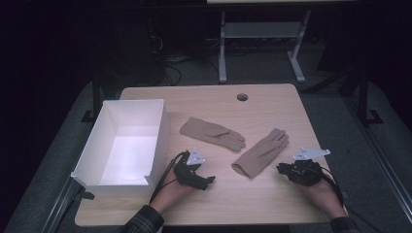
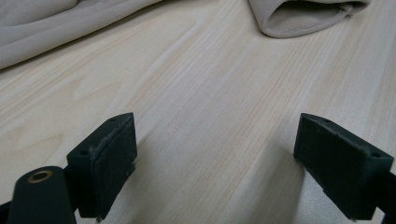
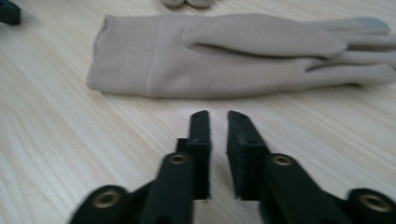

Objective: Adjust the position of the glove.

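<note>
Two beige gloves lie flat mid-table: one [image 1: 211,132] nearer the box, the other [image 1: 260,153] to its right, cuff toward me. My left gripper [image 1: 206,180] rests low on the table just right of the box; its jaws [image 2: 219,163] stand wide open over bare wood, with the near glove's fabric [image 2: 46,23] and the other glove's cuff [image 2: 303,18] beyond them. My right gripper [image 1: 284,170] sits right of the second glove. Its jaws [image 3: 218,116] are shut with a thin gap and nothing between them, pointing at that glove [image 3: 224,56] a short way ahead.
An open white box [image 1: 156,127], empty inside, stands on the table's left side. A round cable hole [image 1: 242,97] sits near the far edge. Bare wood runs along the front edge between my hands. Dark floor and a desk frame lie beyond.
</note>
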Demonstrator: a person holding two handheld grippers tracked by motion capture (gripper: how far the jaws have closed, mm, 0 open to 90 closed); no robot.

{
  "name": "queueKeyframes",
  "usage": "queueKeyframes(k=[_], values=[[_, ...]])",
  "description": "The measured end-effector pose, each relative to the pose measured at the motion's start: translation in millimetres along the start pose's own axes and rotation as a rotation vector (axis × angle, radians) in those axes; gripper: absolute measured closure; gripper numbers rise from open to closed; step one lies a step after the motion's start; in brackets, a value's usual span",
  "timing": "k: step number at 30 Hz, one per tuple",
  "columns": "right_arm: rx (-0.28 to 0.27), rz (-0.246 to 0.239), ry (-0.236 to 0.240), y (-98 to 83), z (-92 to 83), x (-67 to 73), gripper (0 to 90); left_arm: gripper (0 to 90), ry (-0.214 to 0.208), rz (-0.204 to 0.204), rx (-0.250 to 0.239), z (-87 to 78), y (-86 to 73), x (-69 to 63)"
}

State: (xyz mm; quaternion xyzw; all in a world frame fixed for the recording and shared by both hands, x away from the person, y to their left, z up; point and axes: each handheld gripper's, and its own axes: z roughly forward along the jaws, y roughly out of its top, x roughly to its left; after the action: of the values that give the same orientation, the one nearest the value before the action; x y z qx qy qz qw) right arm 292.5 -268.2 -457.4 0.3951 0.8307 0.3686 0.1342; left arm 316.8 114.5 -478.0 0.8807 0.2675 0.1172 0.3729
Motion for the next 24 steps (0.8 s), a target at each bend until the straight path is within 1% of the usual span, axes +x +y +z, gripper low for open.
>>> queueKeyframes(k=[2, 4, 10, 11, 14, 15, 18, 19, 20, 21, 24], values=[[-0.009, -0.002, 0.012, 3.6, 1.3, 1.6, 89.8, 12.5, -0.001, -0.001, 0.0, 0.0, 0.0, 0.0], [-0.015, -0.004, 0.026, 6.1, 2.9, 2.2, 90.0, 12.5, -0.002, -0.009, -0.001, 0.0, -0.3, -0.6], [-0.013, -0.008, 0.059, 13.6, 6.9, 7.0, 90.0, 12.5, 0.0, -0.011, -0.002, -0.2, -0.5, -0.8], [-0.018, -0.018, 0.059, 15.4, 7.5, 7.5, 90.0, 12.6, 0.0, -0.012, -0.001, -0.2, -0.5, -0.8], [-0.024, -0.02, 0.069, 18.7, 9.0, 9.0, 90.0, 12.6, -0.001, -0.012, -0.002, -0.2, -0.5, -0.8], [-0.022, -0.025, 0.081, 22.9, 11.9, 11.3, 90.0, 12.6, -0.001, -0.012, -0.002, -0.2, -0.5, -0.8], [-0.017, -0.029, 0.09, 26.6, 15.6, 14.1, 90.0, 12.5, -0.001, -0.012, -0.003, -0.1, -0.5, -0.8], [-0.016, -0.042, 0.098, 30.7, 20.2, 16.6, 90.0, 12.6, 0.0, -0.011, -0.003, -0.2, -0.6, -0.7], [-0.016, -0.042, 0.098, 30.7, 20.2, 16.6, 90.0, 12.6, 0.0, -0.011, -0.003, -0.2, -0.6, -0.7], [-0.016, -0.049, 0.107, 35.3, 24.2, 20.4, 90.0, 12.6, 0.0, -0.012, -0.002, -0.3, -0.6, -0.7], [-0.023, -0.062, 0.118, 40.9, 29.7, 24.6, 90.0, 12.6, -0.001, -0.014, -0.002, -0.3, -0.7, -0.9]])
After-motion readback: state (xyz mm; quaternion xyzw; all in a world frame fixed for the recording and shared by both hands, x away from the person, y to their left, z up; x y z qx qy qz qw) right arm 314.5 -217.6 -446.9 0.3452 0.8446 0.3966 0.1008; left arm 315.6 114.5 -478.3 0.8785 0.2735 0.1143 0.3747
